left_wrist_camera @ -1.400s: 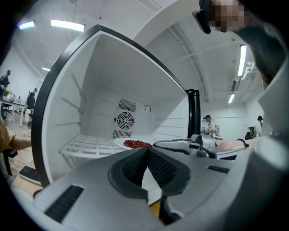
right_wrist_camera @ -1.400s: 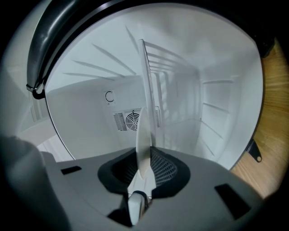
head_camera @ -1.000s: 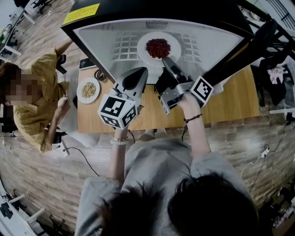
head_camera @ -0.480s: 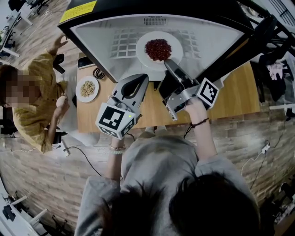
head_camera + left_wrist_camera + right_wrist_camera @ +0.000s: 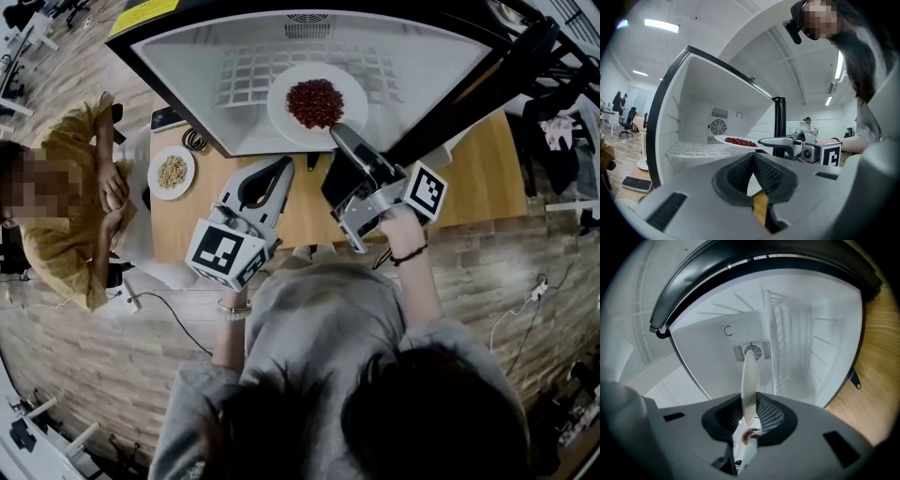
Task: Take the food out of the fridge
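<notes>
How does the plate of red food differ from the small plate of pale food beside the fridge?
The plate of red food is in the open fridge, its rim clamped by the right gripper; the small plate lies on the table beside the fridge, untouched. The first holds dark red food and looks larger; the second holds pale beige food. Both are round and white.

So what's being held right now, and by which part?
The right gripper holds the white plate of red food by its near rim. The left gripper holds nothing.
</notes>
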Available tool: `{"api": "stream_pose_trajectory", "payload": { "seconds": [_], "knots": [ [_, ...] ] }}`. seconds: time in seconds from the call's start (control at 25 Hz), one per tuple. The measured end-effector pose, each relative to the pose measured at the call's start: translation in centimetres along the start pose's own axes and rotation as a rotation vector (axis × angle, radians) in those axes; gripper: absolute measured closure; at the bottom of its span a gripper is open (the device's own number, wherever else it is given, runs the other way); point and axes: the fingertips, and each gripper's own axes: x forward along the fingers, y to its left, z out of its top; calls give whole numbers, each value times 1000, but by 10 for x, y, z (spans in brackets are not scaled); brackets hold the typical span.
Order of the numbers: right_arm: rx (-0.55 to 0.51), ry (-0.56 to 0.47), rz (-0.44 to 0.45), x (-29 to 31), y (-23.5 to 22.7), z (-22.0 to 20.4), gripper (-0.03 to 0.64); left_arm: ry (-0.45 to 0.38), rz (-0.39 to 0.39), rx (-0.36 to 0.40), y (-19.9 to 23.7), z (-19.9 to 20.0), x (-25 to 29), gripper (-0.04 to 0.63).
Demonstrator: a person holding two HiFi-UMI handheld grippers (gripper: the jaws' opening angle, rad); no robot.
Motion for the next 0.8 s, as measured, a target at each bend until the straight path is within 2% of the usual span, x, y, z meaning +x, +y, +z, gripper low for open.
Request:
{"api": "stream_pose_trajectory", "payload": {
  "seconds": [0.24,0.48,0.8],
  "knots": [
    [21,17,-5,-14,-3,-11,549,-1,-20,0,-10,-2,-5,588],
    [27,28,-8,-29,-5,-18,549,25,-22,17,-21,-10,-12,588],
    [32,40,-5,-36,-6,-24,549,17,-10,1,-24,-13,-19,588]
  ]
}}
